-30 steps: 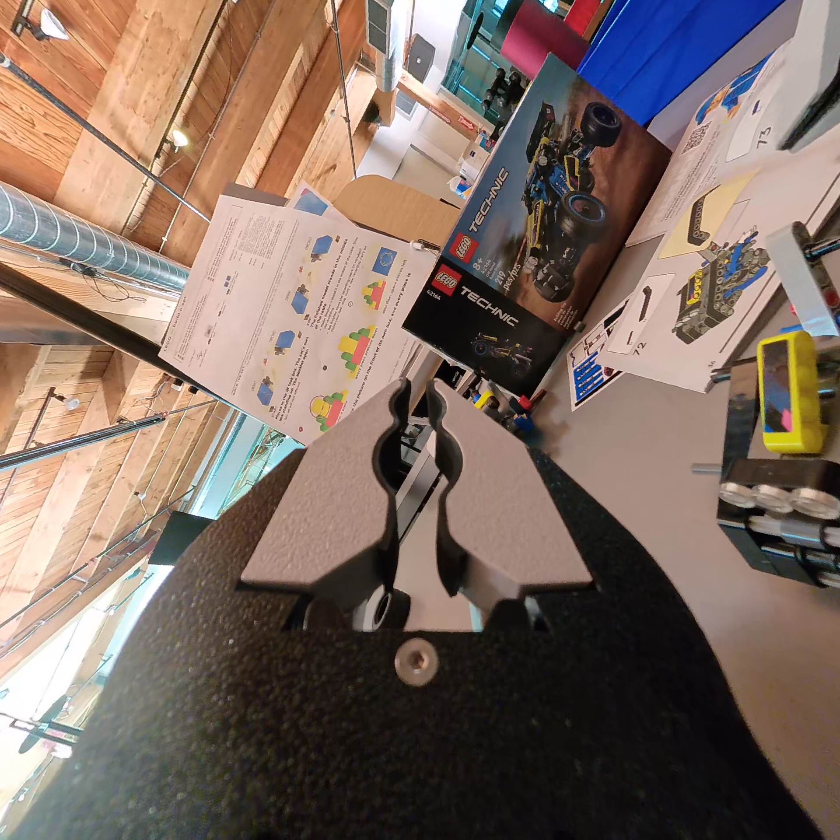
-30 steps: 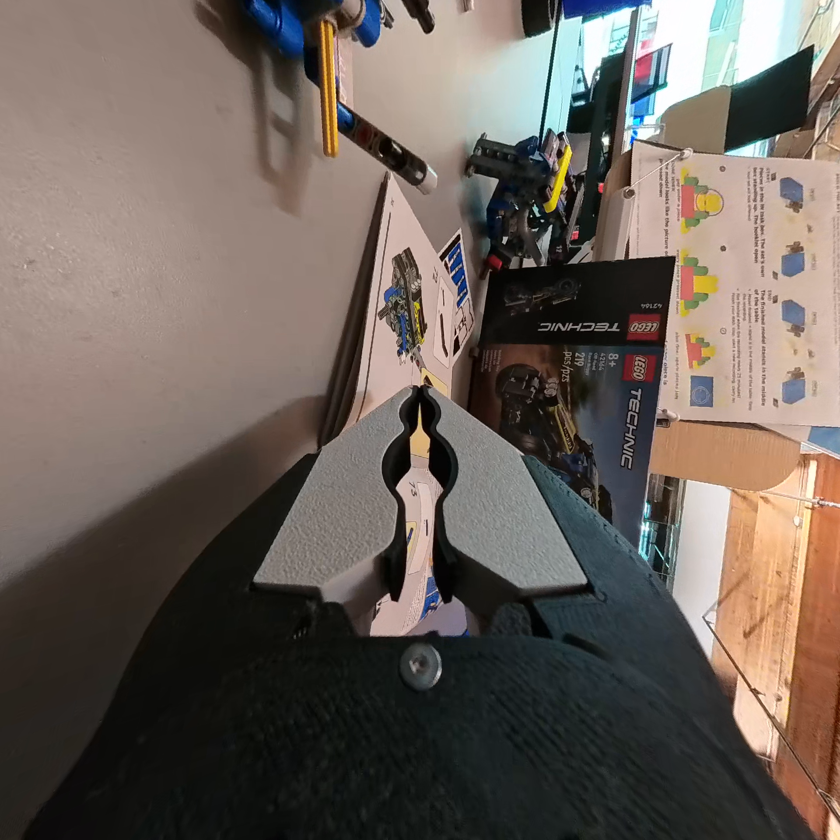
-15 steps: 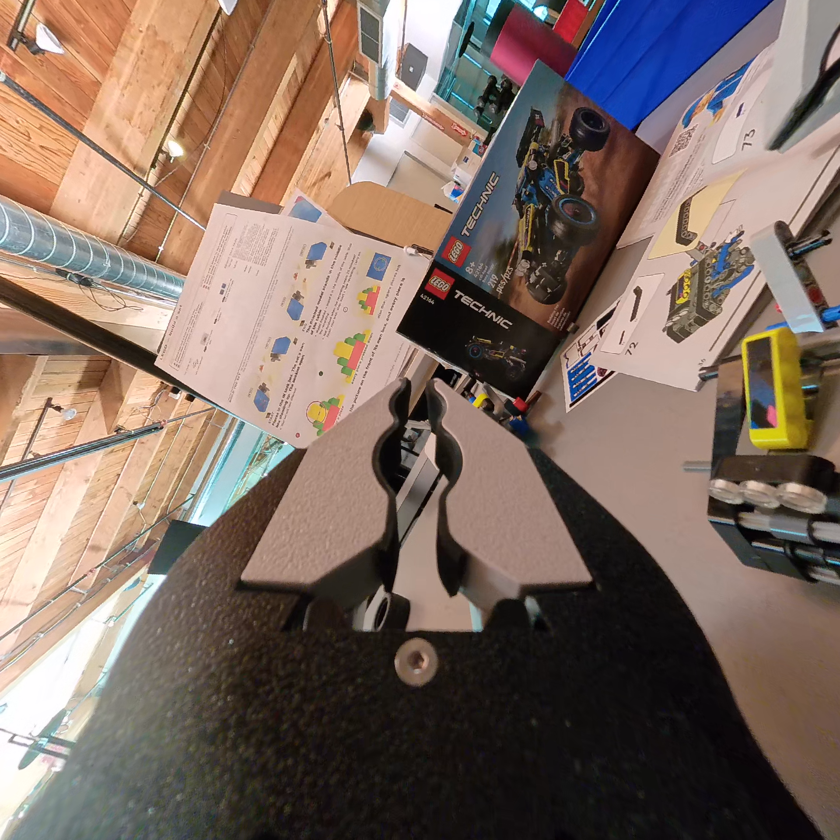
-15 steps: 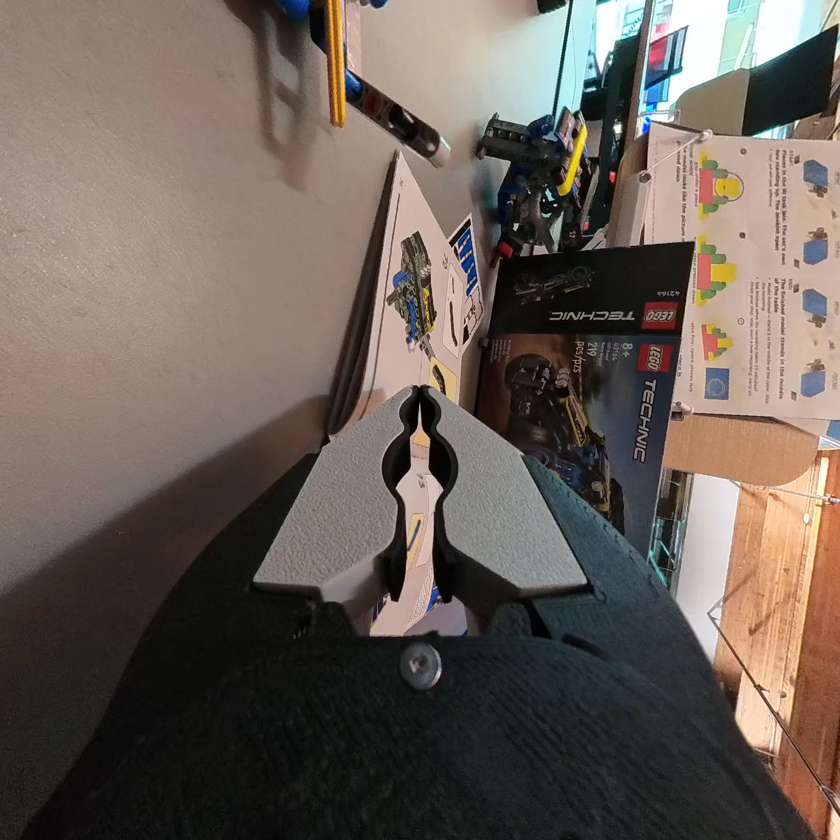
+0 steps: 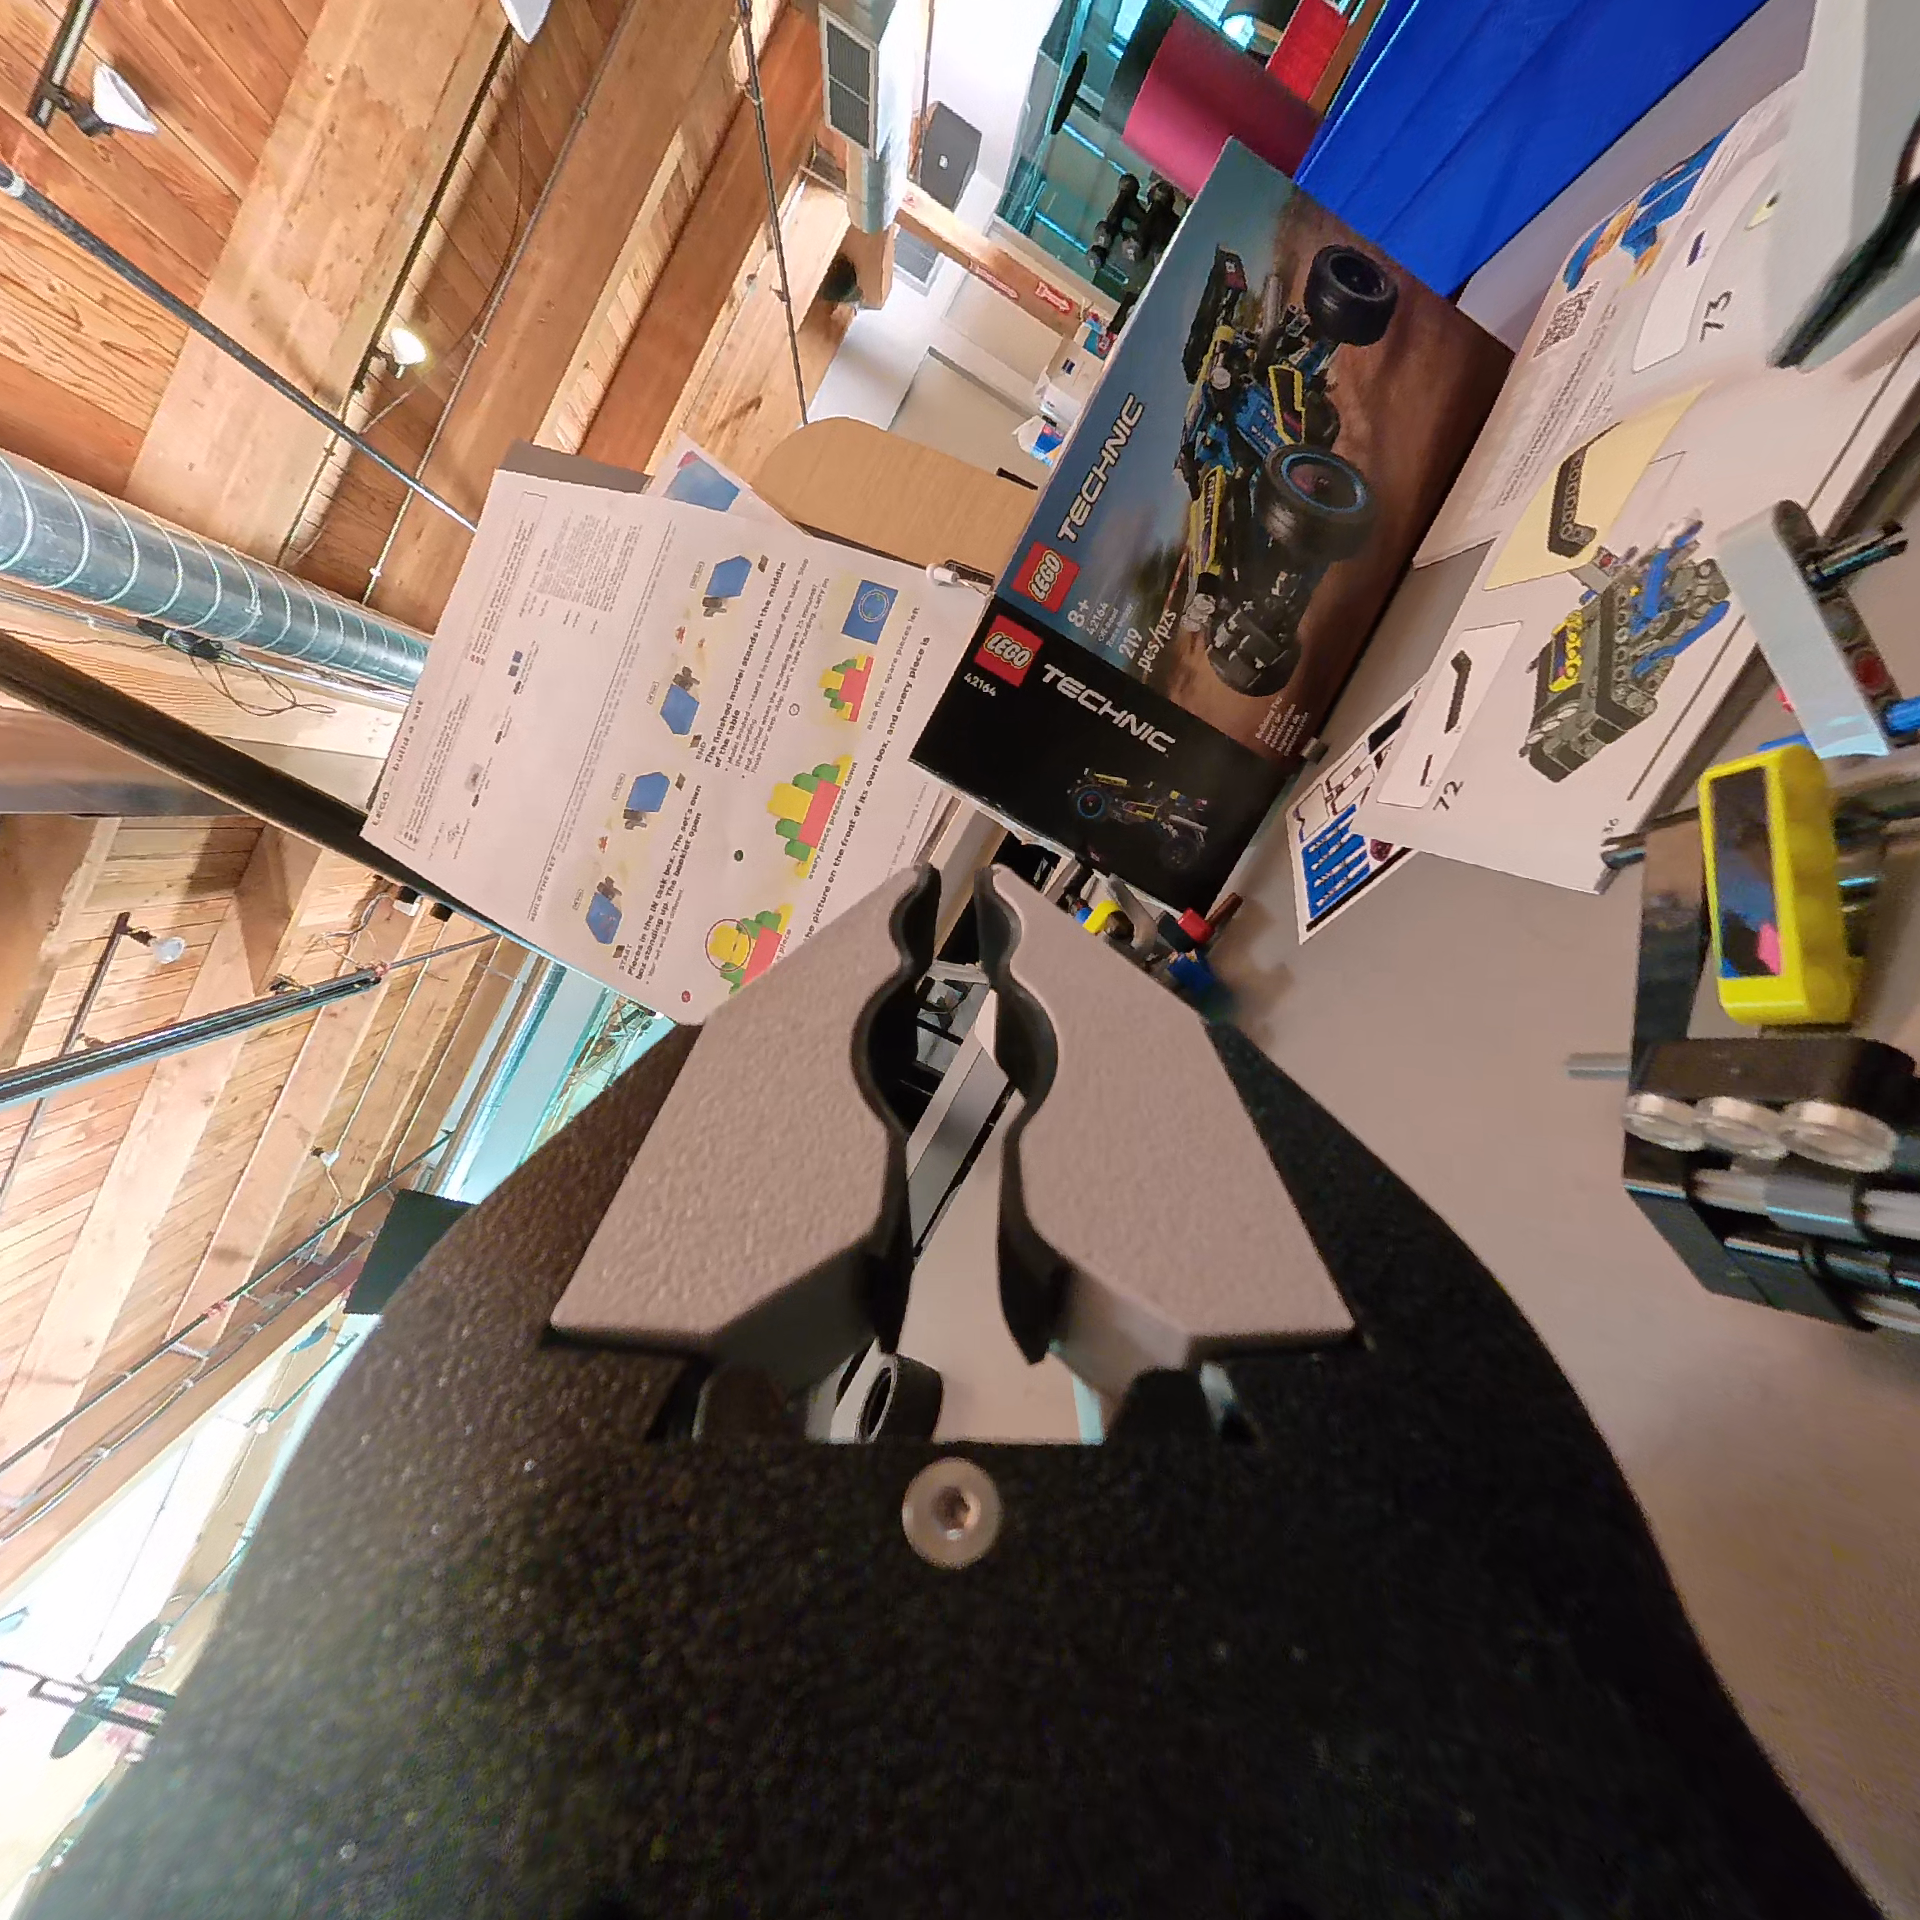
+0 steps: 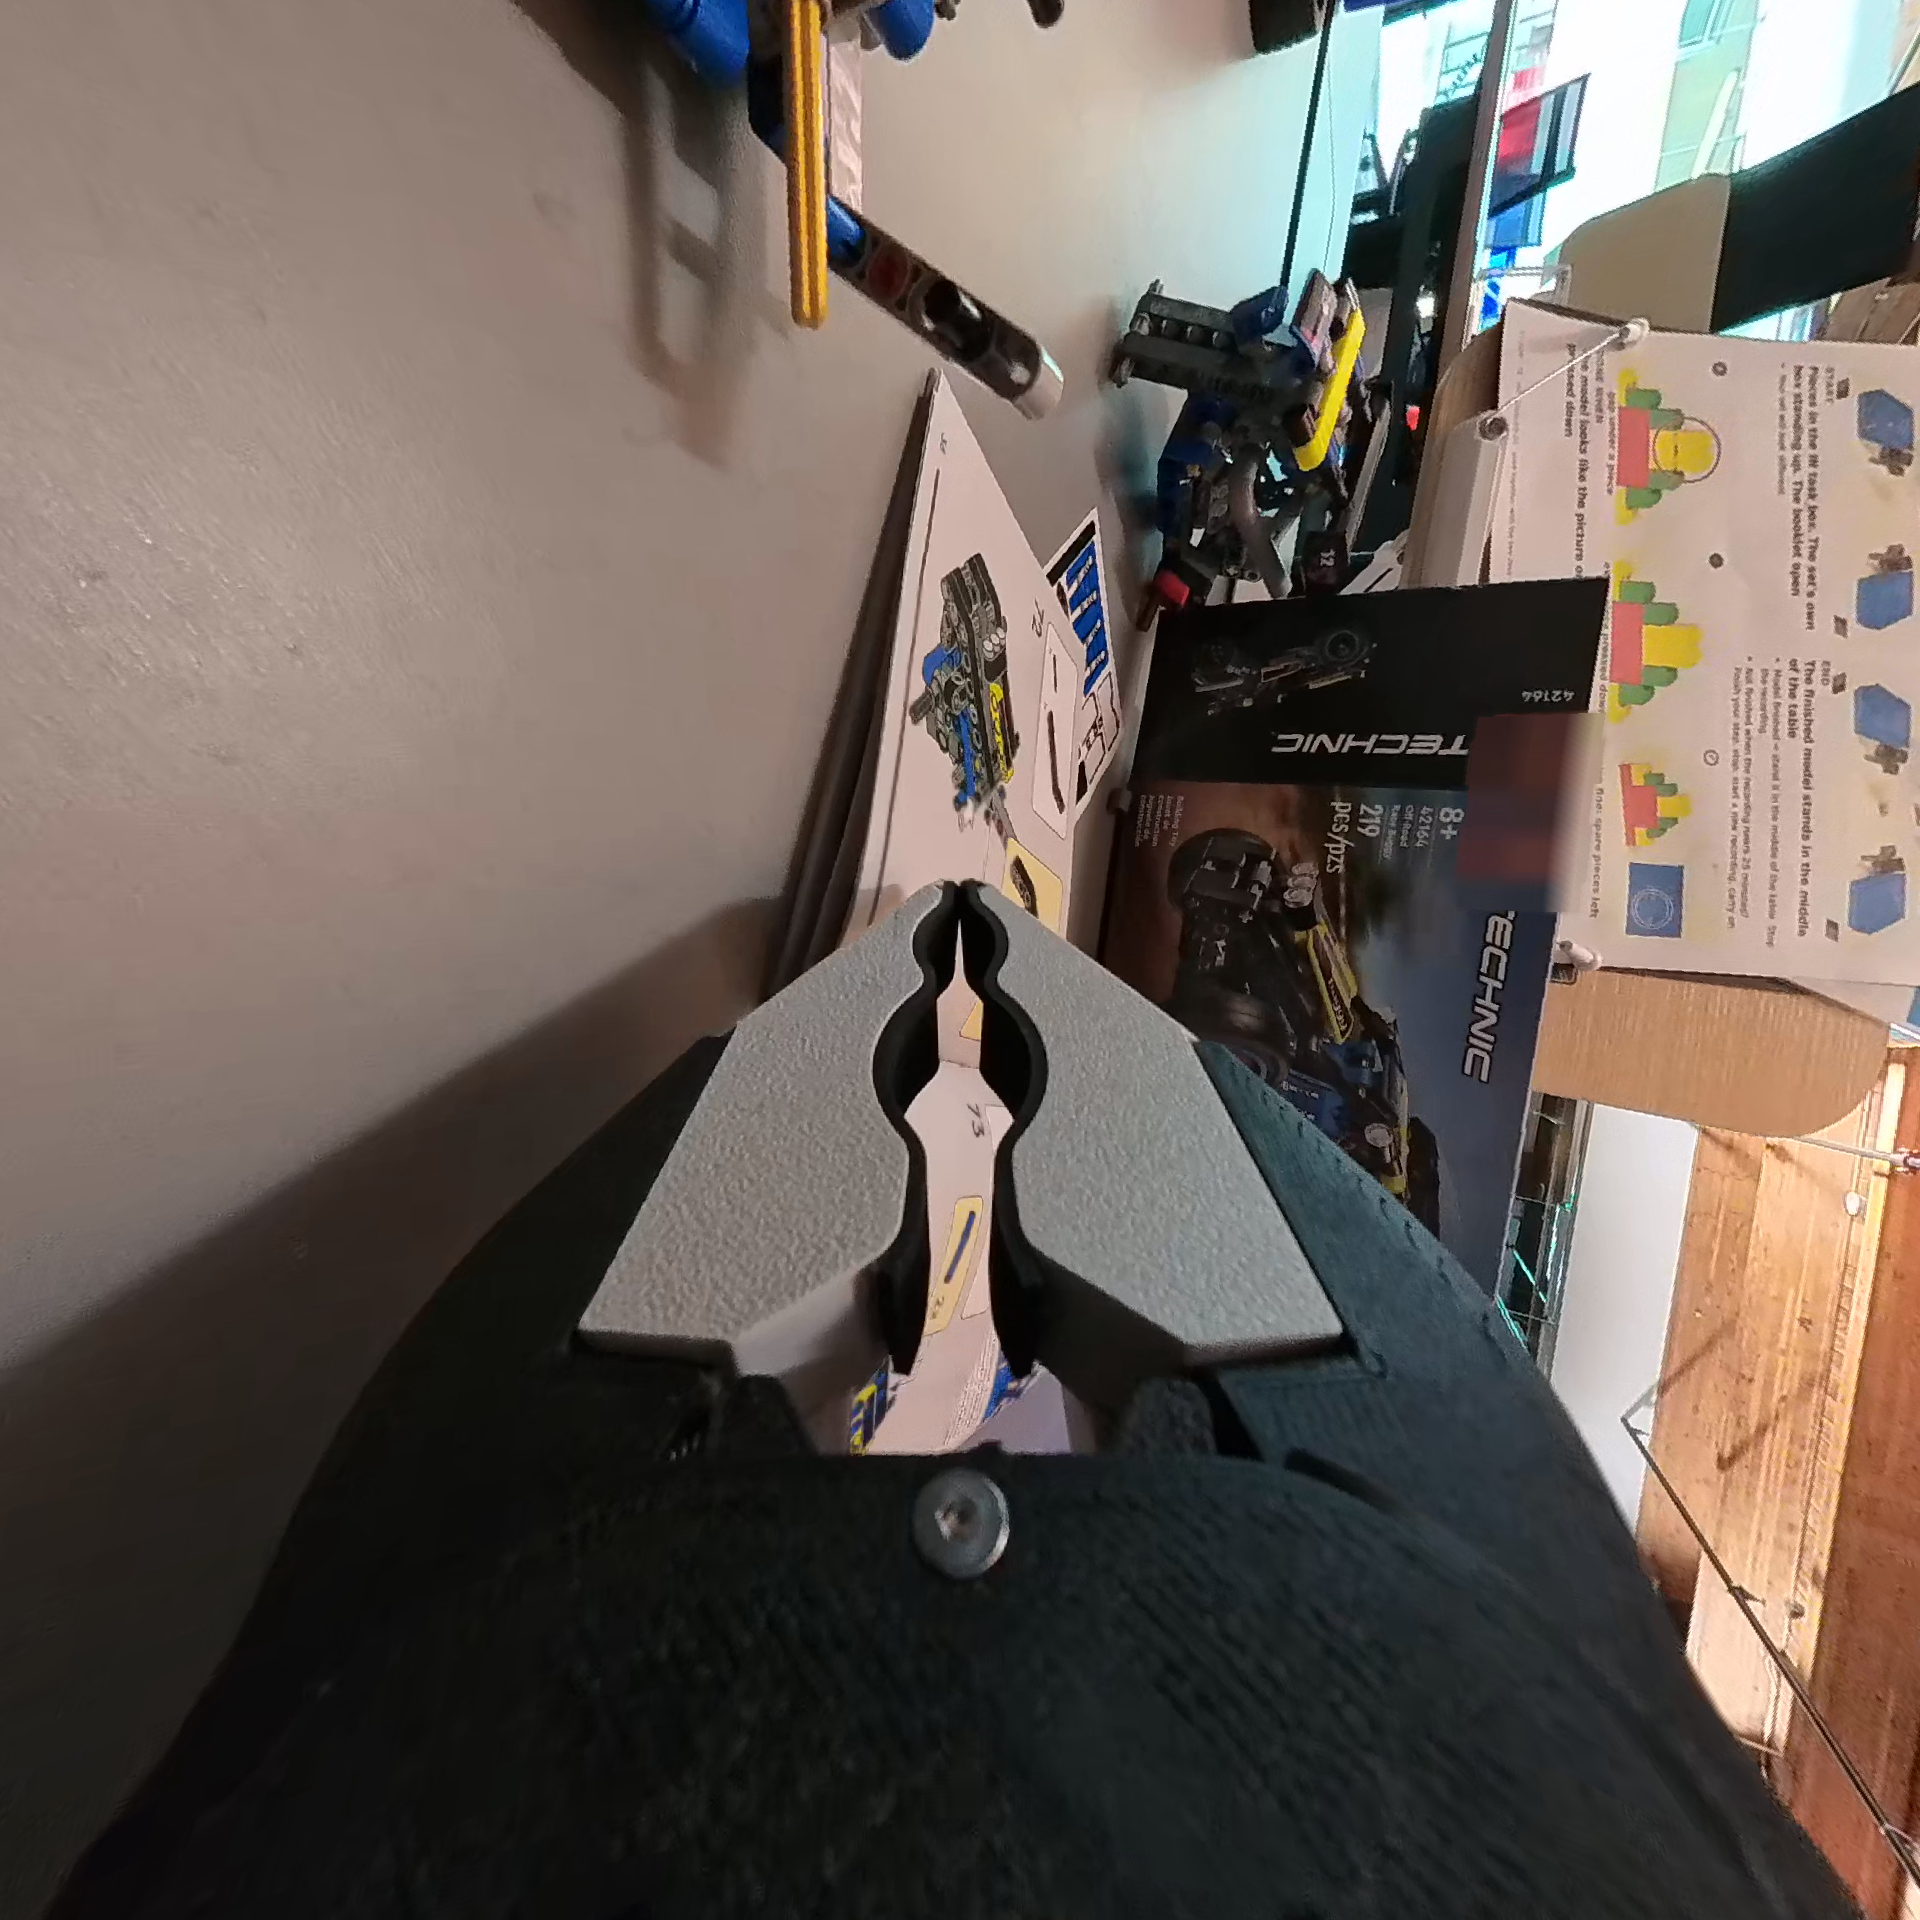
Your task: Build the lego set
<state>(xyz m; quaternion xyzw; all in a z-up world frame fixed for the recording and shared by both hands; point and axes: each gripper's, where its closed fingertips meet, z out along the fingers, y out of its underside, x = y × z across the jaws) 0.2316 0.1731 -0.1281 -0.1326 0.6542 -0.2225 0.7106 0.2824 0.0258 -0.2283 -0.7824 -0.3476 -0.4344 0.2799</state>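
Left gripper [image 5: 956,894] slightly parted, nothing between the tips – half-built black-and-yellow brick model [image 5: 1787,1049] nearest, at right edge on the grey table [image 5: 1455,1143]. Right gripper [image 6: 958,888] clenched bare, over the open instruction booklet [image 6: 987,665]; toy set box [image 6: 1351,935] right of centre.
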